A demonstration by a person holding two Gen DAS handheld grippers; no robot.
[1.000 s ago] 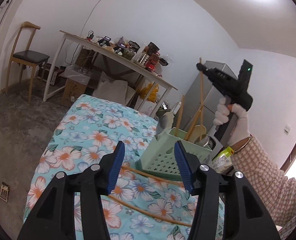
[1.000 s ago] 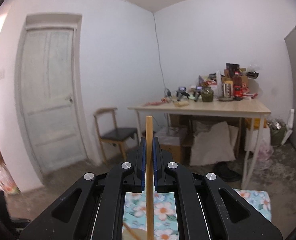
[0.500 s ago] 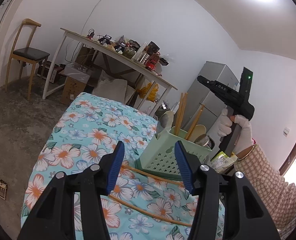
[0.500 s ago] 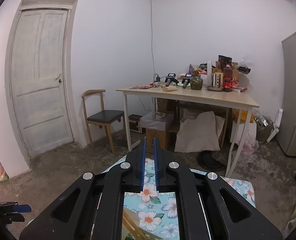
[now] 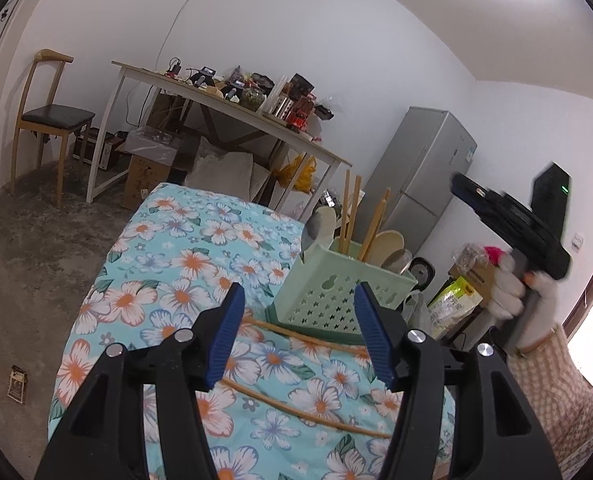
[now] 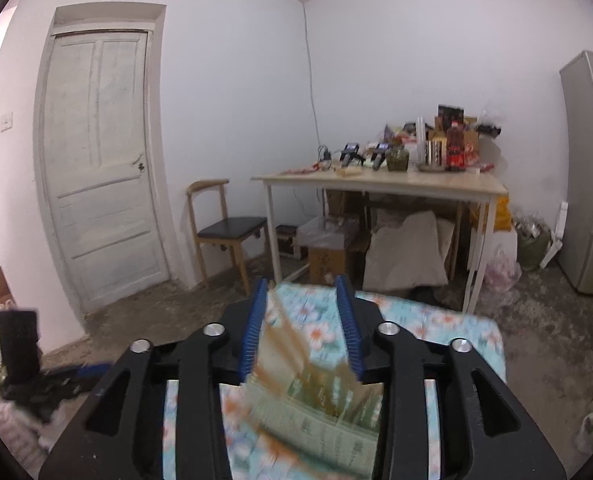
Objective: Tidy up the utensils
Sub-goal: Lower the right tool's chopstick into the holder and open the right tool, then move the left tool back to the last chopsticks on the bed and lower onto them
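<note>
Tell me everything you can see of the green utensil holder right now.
The green utensil holder is pale green plastic, boxy, its walls perforated with small cut-outs, on a darker green base. It stands upright on the floral cloth. Wooden chopsticks and spoons stand inside. One loose chopstick lies against its base.

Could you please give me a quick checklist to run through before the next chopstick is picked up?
1. Left gripper open, nothing between the pads: ok.
2. Right gripper open and empty, jaws just opened: ok.
3. Loose chopsticks lying on the floral cloth, reachable: ok.
4. Green basket upright: ok.
5. Room left in the basket for more: cannot tell.
</note>
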